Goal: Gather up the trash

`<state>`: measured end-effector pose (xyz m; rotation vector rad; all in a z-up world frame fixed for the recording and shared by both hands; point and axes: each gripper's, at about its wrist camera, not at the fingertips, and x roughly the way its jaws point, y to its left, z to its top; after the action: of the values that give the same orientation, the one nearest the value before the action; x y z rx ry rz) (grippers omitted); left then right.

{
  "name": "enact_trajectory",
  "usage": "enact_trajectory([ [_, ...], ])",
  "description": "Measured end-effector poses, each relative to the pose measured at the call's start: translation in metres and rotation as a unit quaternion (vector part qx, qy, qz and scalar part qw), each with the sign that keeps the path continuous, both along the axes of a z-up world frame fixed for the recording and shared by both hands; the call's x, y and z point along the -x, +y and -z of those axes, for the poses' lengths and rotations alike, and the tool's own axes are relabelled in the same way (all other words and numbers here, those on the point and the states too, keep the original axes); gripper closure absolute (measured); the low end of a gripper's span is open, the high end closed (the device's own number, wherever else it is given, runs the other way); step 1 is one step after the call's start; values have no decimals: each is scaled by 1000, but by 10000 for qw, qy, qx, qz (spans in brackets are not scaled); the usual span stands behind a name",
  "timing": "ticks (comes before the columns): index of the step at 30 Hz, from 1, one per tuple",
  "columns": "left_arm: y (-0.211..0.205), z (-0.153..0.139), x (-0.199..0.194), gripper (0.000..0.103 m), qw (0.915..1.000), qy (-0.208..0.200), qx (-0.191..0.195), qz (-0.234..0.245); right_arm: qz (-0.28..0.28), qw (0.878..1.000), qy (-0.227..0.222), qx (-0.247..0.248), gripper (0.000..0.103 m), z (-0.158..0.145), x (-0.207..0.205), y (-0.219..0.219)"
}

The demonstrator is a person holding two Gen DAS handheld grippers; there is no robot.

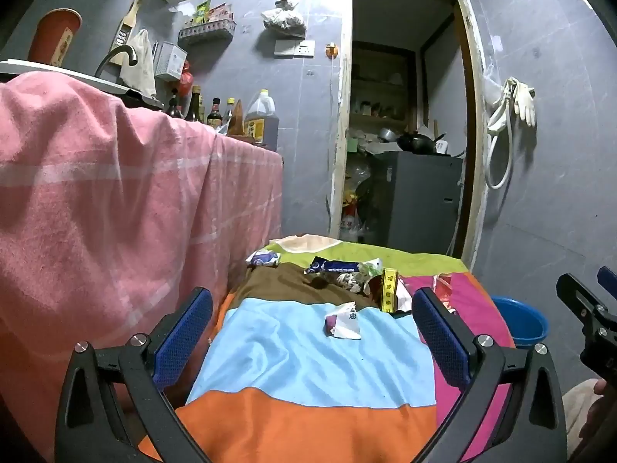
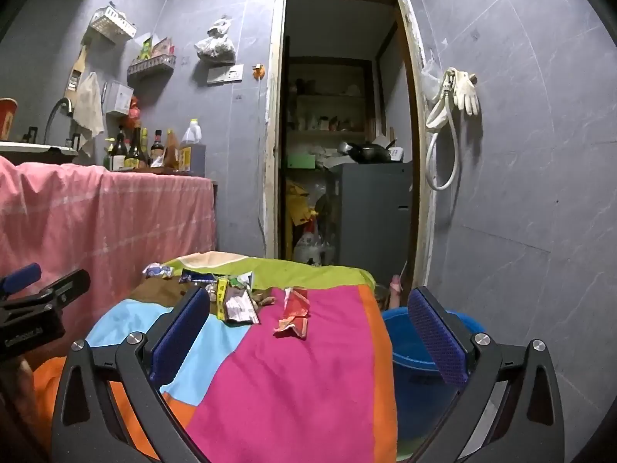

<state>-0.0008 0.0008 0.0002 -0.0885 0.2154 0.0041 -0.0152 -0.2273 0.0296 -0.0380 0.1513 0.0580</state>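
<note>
Trash lies on a table under a multicoloured cloth [image 1: 308,362]. A crumpled white wrapper [image 1: 344,321] lies on the light-blue patch ahead of my open, empty left gripper [image 1: 312,328]. Farther back are a dark blue wrapper [image 1: 331,266], a blue-white wrapper [image 1: 263,259] and a yellow box among crumpled papers [image 1: 389,289]. In the right wrist view a red wrapper [image 2: 295,310] lies on the pink patch ahead of my open, empty right gripper [image 2: 308,332], with the paper pile [image 2: 235,301] to its left. A blue bucket [image 2: 420,362] stands right of the table.
A counter draped in a pink cloth [image 1: 115,200] rises at the left, with bottles [image 1: 216,112] on top. An open doorway [image 2: 343,135] to a cluttered store room is behind the table. A hose and gloves [image 2: 455,96] hang on the right wall.
</note>
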Motion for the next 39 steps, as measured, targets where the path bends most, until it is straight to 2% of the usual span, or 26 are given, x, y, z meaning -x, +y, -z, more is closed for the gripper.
enact_trajectory([
  [39, 3, 1, -1, 2, 10000, 73, -60, -13, 6, 10000, 23, 53, 0, -1, 2, 1],
])
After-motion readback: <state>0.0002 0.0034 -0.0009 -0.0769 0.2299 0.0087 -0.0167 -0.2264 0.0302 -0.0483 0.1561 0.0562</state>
